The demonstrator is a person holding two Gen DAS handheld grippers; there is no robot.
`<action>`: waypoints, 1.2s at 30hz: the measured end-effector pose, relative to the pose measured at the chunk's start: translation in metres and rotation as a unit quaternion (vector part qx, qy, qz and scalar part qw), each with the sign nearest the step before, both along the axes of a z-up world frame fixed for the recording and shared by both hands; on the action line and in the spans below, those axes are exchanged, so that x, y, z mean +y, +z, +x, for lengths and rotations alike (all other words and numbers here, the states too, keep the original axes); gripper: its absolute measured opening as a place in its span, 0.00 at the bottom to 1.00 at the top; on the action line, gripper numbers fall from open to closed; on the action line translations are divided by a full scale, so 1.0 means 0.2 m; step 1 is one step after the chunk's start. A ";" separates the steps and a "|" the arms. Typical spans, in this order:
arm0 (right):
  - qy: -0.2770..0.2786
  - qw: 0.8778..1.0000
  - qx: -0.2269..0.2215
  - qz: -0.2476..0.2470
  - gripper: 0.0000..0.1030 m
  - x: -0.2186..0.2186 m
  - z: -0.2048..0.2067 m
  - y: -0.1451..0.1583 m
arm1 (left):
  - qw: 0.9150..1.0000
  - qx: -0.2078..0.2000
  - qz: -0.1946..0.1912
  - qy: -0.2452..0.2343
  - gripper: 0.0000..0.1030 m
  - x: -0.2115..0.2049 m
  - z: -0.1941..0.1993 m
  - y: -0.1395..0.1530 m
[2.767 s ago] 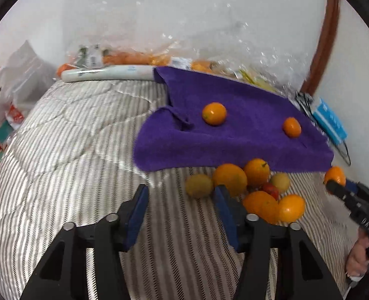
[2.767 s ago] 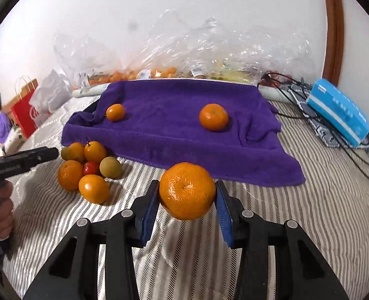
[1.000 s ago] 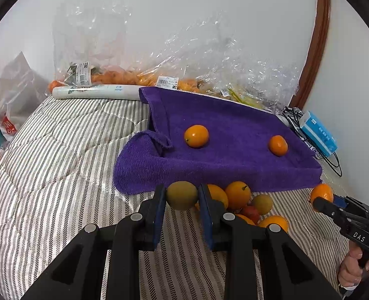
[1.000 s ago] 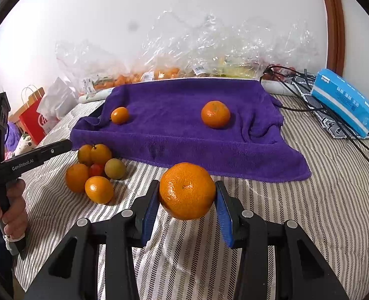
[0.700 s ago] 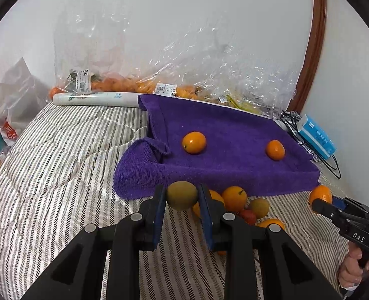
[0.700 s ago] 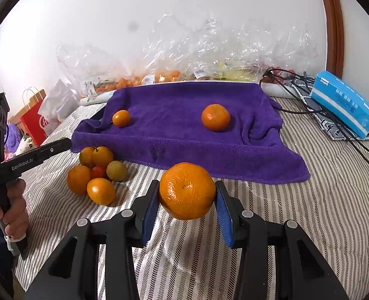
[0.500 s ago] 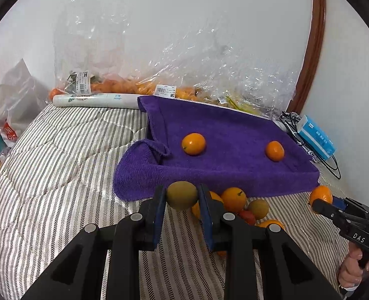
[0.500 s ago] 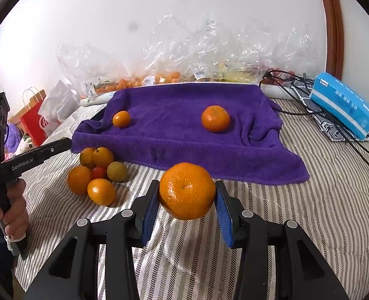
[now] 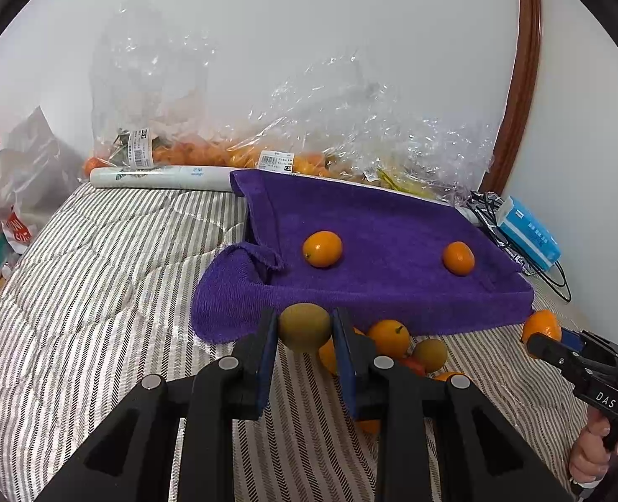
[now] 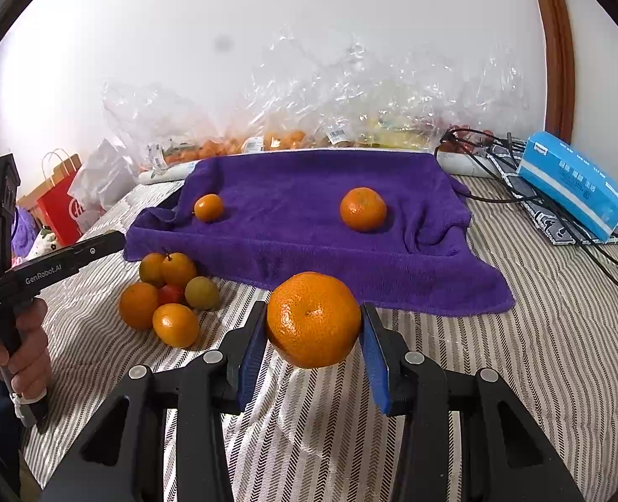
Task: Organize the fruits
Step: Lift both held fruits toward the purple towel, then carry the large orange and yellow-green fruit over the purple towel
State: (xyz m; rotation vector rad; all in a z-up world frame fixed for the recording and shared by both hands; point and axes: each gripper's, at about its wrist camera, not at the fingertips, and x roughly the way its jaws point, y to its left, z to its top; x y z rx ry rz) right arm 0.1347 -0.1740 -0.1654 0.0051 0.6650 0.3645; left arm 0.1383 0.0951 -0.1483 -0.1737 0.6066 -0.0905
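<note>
Mid-carry: left gripper (image 9: 304,330) clamps a greenish fruit (image 9: 304,327), right gripper (image 10: 313,330) a mandarin (image 10: 313,318) (next, likely, the purple towel (image 10: 309,226) at 12 o'clock).

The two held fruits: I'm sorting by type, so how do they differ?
The green-brown fruit in the left gripper is smaller, smooth and dull olive; the mandarin in the right gripper is larger, bright orange and dimpled, so those jaws stand wider. Both are clamped clear of the striped bedding.
</note>
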 end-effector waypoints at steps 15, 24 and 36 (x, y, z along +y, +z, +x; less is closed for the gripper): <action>0.008 0.999 -0.045 0.001 0.42 -0.01 -0.06 0.15 | 1.000 -0.003 0.008 0.022 0.24 0.02 -0.02 0.07; -0.008 0.996 -0.089 -0.002 0.42 -0.07 0.05 0.35 | 0.999 -0.027 0.010 0.022 0.24 -0.01 0.08 0.24; -0.033 0.996 -0.081 0.004 0.42 -0.12 0.28 0.32 | 1.000 -0.014 0.005 0.023 0.24 -0.07 0.32 0.20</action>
